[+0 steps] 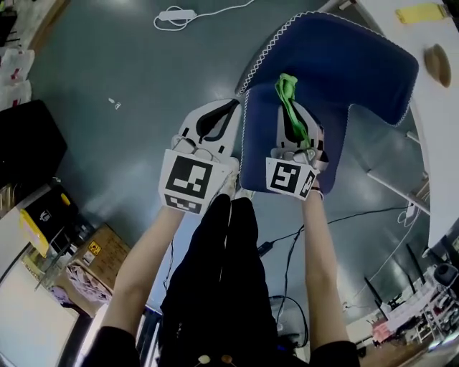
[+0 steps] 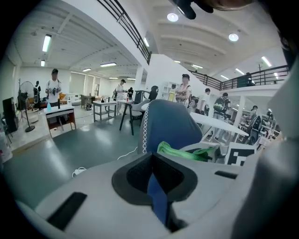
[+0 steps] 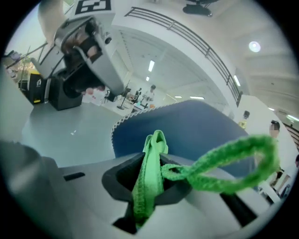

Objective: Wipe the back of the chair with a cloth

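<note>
The blue chair (image 1: 330, 64) with white stitching stands at the upper right of the head view, its back toward me. My right gripper (image 1: 290, 107) rests over the top of the chair back and is shut on a green cloth (image 1: 288, 97). The cloth (image 3: 150, 158) is pinched upright between the jaws in the right gripper view, and a fuzzy loop (image 3: 233, 163) of it hangs out to the right. My left gripper (image 1: 228, 109) is just left of the chair's edge over the floor, shut. A thin blue strip shows in its jaw slit (image 2: 156, 196); the chair (image 2: 166, 126) rises ahead.
A white power strip (image 1: 176, 14) with its cord lies on the grey floor beyond the chair. A white table (image 1: 437, 107) runs along the right. A black case (image 1: 29, 143) and a cardboard box (image 1: 100, 254) sit left. Cables (image 1: 287, 244) trail by my legs.
</note>
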